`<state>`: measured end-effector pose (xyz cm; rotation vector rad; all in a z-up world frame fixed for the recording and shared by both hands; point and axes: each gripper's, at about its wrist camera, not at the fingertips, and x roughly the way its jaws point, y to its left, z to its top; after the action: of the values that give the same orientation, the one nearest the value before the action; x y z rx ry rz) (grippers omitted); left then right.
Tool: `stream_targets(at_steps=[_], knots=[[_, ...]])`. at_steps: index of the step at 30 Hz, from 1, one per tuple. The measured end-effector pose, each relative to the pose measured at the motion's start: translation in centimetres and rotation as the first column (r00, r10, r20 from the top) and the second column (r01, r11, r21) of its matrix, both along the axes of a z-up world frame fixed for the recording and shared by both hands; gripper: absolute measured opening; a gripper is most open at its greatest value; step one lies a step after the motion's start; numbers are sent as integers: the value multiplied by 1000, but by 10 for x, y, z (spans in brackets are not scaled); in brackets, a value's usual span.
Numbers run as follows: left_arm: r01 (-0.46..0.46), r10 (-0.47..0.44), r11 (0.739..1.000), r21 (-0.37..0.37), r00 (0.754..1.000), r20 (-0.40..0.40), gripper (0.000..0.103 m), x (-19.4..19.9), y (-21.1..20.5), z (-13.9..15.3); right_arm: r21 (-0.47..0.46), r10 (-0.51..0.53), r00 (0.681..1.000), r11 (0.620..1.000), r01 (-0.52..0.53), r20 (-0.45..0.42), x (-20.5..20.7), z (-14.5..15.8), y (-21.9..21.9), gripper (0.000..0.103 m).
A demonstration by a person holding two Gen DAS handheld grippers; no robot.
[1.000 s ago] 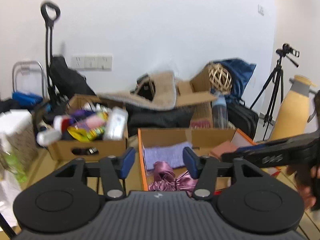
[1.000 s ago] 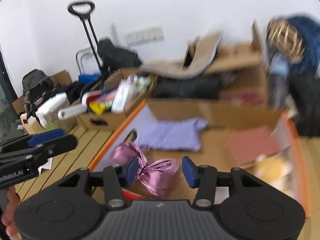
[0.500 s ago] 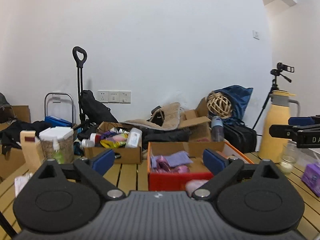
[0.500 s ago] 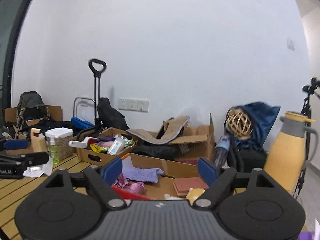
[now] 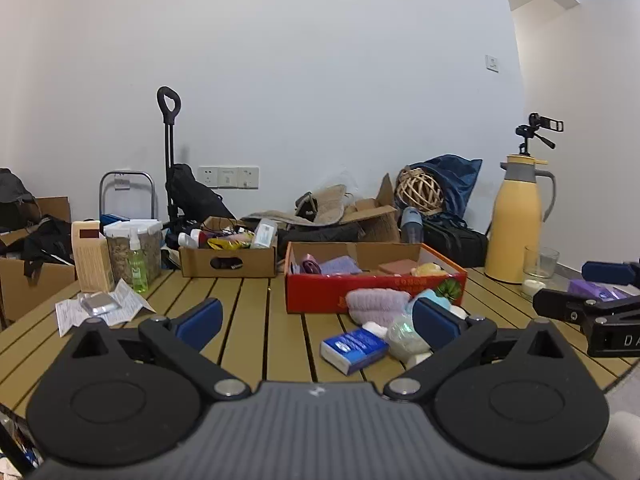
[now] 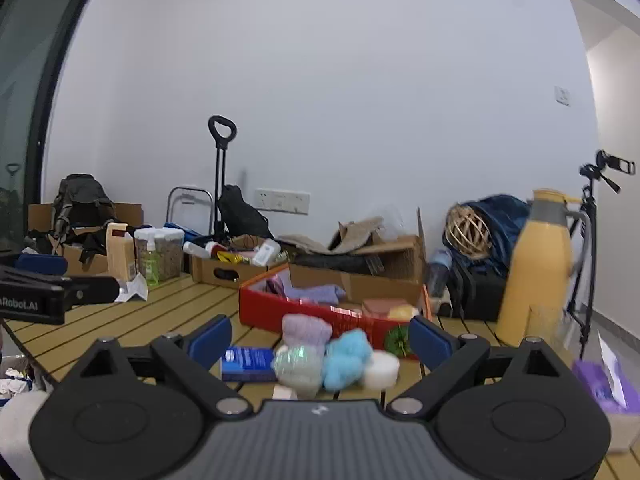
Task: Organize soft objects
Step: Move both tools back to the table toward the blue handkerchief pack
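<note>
The right tool [image 6: 320, 338] hangs low over the slatted worktop [image 6: 132, 320], jaws just opened wide with nothing gripped. Ahead lies a small heap: a lilac knitted piece [image 6: 306, 330], a fluffy blue thing [image 6: 347, 356], a blue packet [image 6: 248, 362] and what may be a white sponge [image 6: 380, 365], blurred. Behind stands the red box [image 6: 320, 318]. The left tool [image 6: 60, 286] juts in at left.

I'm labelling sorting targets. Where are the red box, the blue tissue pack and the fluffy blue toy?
red box [image 5: 320, 294]: left wrist view, front wall.
blue tissue pack [image 5: 354, 344]: left wrist view, top face.
fluffy blue toy [image 6: 346, 358]: right wrist view, body middle.
</note>
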<state>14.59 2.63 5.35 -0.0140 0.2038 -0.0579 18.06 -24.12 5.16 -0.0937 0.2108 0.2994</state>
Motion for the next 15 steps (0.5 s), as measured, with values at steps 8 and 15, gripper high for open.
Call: stream_targets(at_steps=[8, 15], knots=[[22, -25, 999, -41, 998, -61, 103, 4, 5, -23, 11, -25, 998, 1000, 26, -64, -16, -19, 3, 95], [54, -58, 998, -30, 985, -160, 103, 59, -8, -49, 28, -49, 978, 998, 56, -203, 35, -53, 4, 82]])
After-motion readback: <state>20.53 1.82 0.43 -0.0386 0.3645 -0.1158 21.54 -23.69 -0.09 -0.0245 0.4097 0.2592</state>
